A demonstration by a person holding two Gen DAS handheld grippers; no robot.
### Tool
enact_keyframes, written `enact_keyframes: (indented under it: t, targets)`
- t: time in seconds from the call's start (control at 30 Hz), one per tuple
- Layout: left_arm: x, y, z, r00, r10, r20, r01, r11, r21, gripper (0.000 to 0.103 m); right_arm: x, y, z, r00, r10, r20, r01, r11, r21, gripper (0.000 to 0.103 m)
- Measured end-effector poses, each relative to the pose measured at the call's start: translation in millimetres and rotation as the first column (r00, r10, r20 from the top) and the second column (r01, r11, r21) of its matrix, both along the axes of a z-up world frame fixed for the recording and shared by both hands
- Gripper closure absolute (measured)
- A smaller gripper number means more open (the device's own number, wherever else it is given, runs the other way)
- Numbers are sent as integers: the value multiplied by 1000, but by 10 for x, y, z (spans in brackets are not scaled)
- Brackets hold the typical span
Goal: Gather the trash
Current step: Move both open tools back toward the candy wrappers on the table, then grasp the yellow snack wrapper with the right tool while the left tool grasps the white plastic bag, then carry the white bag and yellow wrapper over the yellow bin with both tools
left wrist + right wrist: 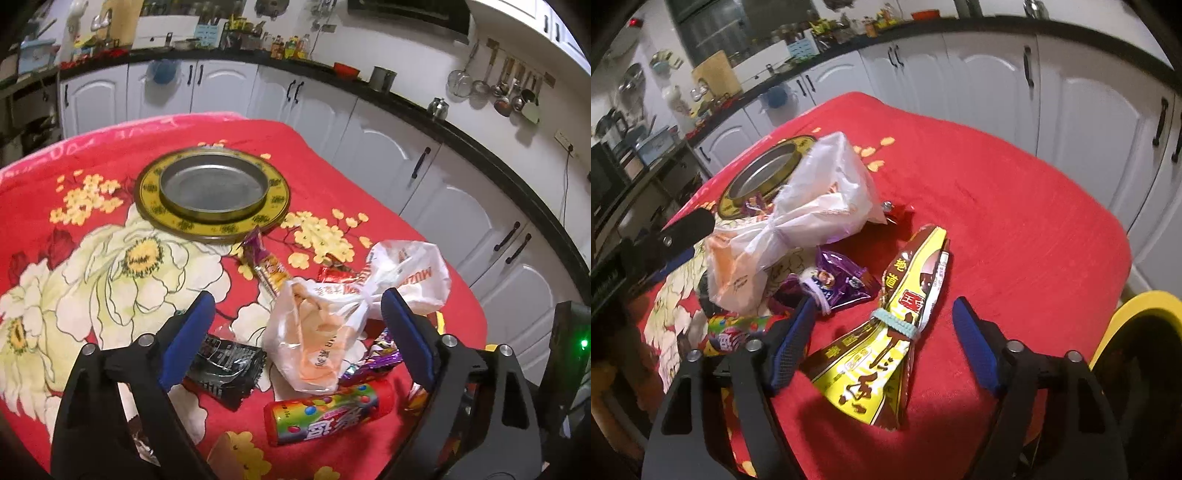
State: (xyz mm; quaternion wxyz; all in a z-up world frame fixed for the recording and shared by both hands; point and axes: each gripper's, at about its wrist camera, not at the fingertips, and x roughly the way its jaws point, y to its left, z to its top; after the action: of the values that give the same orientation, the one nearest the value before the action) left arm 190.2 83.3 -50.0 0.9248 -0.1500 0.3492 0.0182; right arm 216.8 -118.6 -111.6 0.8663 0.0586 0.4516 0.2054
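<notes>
Standing there, it looked like the pickup hadn't really started yet, both tools were just lining up over the mess on the bench.

Left tool was spread wide and holding nothing. Just beside its left finger lay a black wrapper, and between the fingers sat the knotted white plastic bag, with the candy tube lying a bit nearer the tool than the bag. Well beyond the tips was a round metal tray, empty as far as I could see.

Right tool was also spread, nothing pinched. A purple wrapper sat just past its left finger, and the big yellow snack bag, tied round the middle with a band, lay right between the fingers. Off past its right finger was the rim of a yellow bin.

My guess is the yellow bag was first up. The next move would need the right tool dropping lower and closing near that banded waist, since the flat ends look floppy, then swinging right to the bin.
</notes>
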Motion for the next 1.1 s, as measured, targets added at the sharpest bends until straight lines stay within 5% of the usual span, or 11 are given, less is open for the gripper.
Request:
enact_keyframes:
  t: [0.33, 0.67, 1.1]
  targets:
    - [80, -27, -138, 1000, -19, -25, 18, 1000, -23, 32, 36, -176, -76, 998, 0, -57, 4, 997, 79, 58]
    - [104, -45, -222, 999, -26, -41, 24, 999, -34, 82, -109, -291, -31, 999, 8, -36, -5, 997, 79, 69]
    - [-197, -156, -22, 999, -11, 43, 12, 1000, -23, 90, -280, -387, 127, 1000, -3, 23, 0, 993, 117, 72]
